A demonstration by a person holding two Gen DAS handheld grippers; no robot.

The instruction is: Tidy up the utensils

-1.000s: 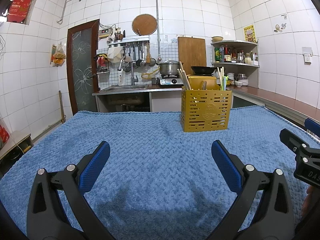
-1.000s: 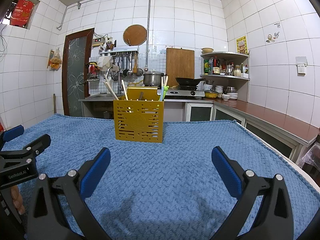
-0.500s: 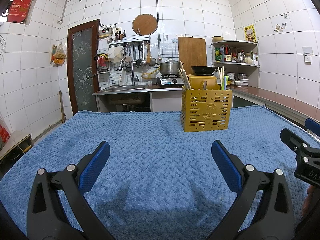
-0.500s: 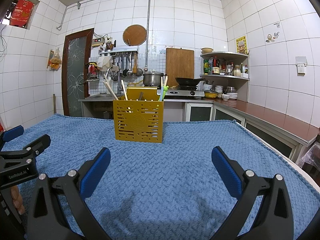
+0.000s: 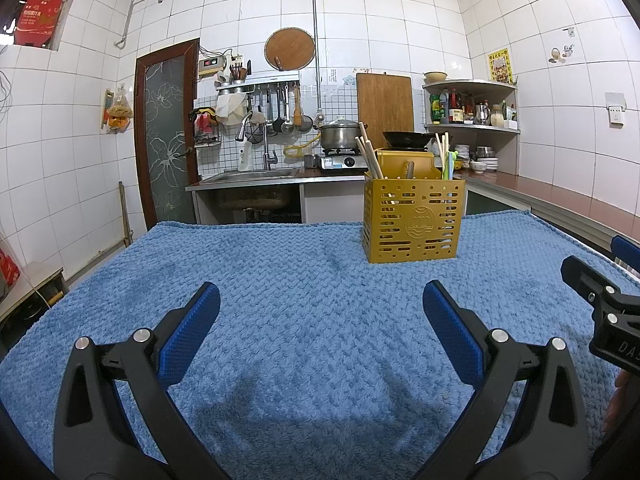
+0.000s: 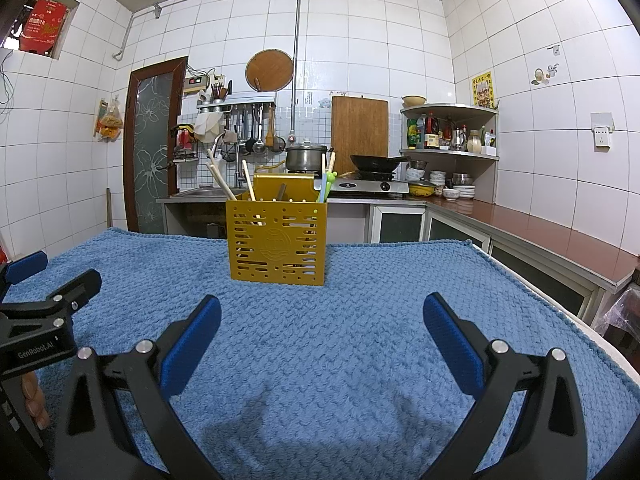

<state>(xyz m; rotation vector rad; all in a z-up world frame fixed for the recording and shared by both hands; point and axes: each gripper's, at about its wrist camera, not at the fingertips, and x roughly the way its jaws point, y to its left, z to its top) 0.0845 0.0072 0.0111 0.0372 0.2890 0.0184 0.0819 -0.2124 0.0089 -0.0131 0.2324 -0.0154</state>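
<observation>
From my remote seat, the yellow utensil caddy hid the lower ends of the wooden chopsticks and the green utensil; I couldn't identify the dark handle between them. In the left wrist view, the frame edge cut off the right gripper. Shelf bottles were too small to read.

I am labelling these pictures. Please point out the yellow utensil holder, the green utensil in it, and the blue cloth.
Yellow utensil holder (image 6: 276, 242), right wrist view, front wall.
Green utensil (image 6: 329, 184), right wrist view, top end.
Blue cloth (image 5: 280, 280), left wrist view, bare middle.
</observation>
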